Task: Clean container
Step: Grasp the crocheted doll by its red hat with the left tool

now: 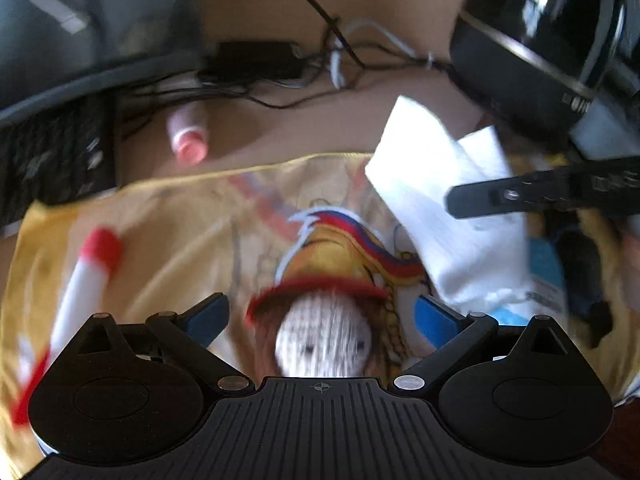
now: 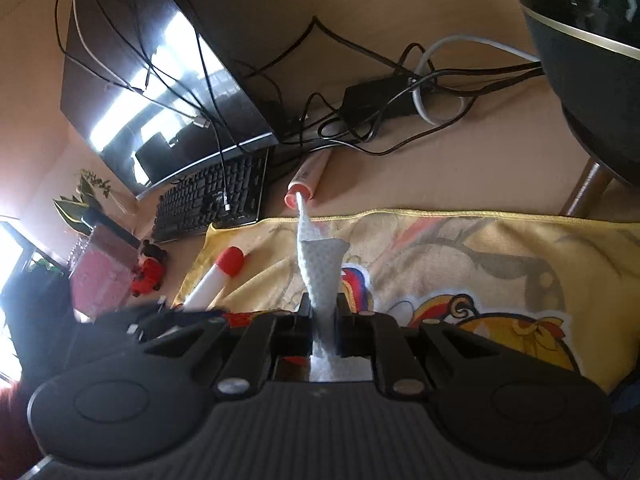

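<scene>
A white tube-shaped container with a red cap point(image 1: 88, 280) point(image 2: 216, 280) lies on the yellow printed cloth point(image 1: 168, 232) point(image 2: 500, 248), left of both grippers. My right gripper point(image 2: 324, 308) is shut on a twisted white tissue point(image 2: 324, 272), which sticks up from between its fingers. In the left wrist view the same tissue point(image 1: 440, 208) hangs by a black right finger point(image 1: 520, 196). My left gripper point(image 1: 322, 318) stands open, its blue pads point(image 1: 208, 316) wide apart over a blurred white knitted face with a red brim point(image 1: 320, 340). Nothing is gripped there.
A pink-capped bottle point(image 1: 188, 136) point(image 2: 308, 178) lies beyond the cloth. A keyboard point(image 2: 216, 196), monitor point(image 2: 160, 80), power brick point(image 2: 380, 100) and tangled cables fill the back. A big glossy black round object point(image 1: 540, 48) point(image 2: 592, 60) stands at the right. A red figurine point(image 2: 148, 272) sits at the left.
</scene>
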Demonstrator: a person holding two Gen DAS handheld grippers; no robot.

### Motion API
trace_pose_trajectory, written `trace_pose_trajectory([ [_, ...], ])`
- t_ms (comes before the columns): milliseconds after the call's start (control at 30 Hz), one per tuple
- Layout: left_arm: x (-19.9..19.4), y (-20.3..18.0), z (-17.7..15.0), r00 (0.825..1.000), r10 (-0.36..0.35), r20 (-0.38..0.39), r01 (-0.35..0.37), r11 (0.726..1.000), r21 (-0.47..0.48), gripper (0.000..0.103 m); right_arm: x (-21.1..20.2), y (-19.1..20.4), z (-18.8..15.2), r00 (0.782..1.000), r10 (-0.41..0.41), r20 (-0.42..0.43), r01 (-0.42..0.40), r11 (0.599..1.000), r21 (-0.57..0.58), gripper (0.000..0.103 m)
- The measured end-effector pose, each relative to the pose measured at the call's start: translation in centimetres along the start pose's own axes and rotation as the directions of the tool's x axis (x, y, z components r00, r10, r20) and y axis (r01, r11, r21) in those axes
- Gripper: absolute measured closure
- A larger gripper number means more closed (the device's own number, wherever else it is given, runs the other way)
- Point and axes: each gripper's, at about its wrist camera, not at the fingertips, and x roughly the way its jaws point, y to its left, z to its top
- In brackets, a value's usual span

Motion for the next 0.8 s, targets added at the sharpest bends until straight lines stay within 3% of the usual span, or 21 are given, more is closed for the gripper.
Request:
trace_pose_trajectory([
  [100,2.4,-0.2,2.1,0.988,-0.001,-0.152,0.011,0.998,0.061,0.002,-0.4,-1.3,0.0,1.0,0.018,0.017,-0.019,0.999,0.04,0.091],
  [233,4.9,-0.1,3.7,0.935,-0.058,-0.349,0.083,0.995,0.057,0.002,-1.3,-2.7,-0.2,0.998,0.027,0.058,-0.032,0.996,0.088,0.089],
  [300,5.3,-0.7,3.9,0.915,-0.036,-0.402,0.089,0.99,0.113,0.013,-1.7,-3.2,-0.3,0.996,0.027,0.08,-0.036,0.993,0.111,0.089],
  [333,5.3,-0.8,4.1,0.909,-0.034,-0.416,0.094,0.988,0.126,0.026,-2.0,-3.5,-0.3,0.995,0.026,0.091,-0.037,0.992,0.121,0.089],
  [500,3.7,0.8,6.3,0.924,-0.109,-0.366,0.136,0.989,0.049,0.027,-3.0,-3.7,0.4,0.991,0.014,0.13,-0.029,0.993,0.119,0.089],
  [533,3.2,1.2,6.8,0.934,-0.117,-0.338,0.137,0.99,0.037,0.027,-3.1,-3.6,0.7,0.991,0.01,0.136,-0.025,0.993,0.112,0.089],
  [567,2.2,1.6,7.5,0.956,-0.11,-0.273,0.122,0.992,0.029,0.027,-3.1,-3.3,1.0,0.99,0.006,0.141,-0.021,0.995,0.101,0.089],
  [633,-0.6,2.2,8.0,0.992,-0.08,-0.094,0.084,0.996,0.03,0.026,-3.5,-2.2,1.6,0.988,0.003,0.153,-0.011,0.999,0.053,0.089],
  [667,-2.4,2.2,7.6,0.998,-0.057,0.026,0.055,0.997,0.052,0.025,-3.6,-1.5,1.8,0.987,0.001,0.159,-0.005,1.0,0.021,0.089],
  [733,-5.2,2.1,5.5,0.972,-0.002,0.236,-0.015,0.997,0.07,0.024,-3.5,-0.1,1.9,0.987,-0.011,0.162,0.02,0.999,-0.05,0.089],
  [800,-6.3,2.1,2.1,0.936,0.029,0.351,-0.044,0.998,0.033,0.024,-2.9,1.0,1.8,0.989,-0.021,0.145,0.035,0.995,-0.092,0.089],
])
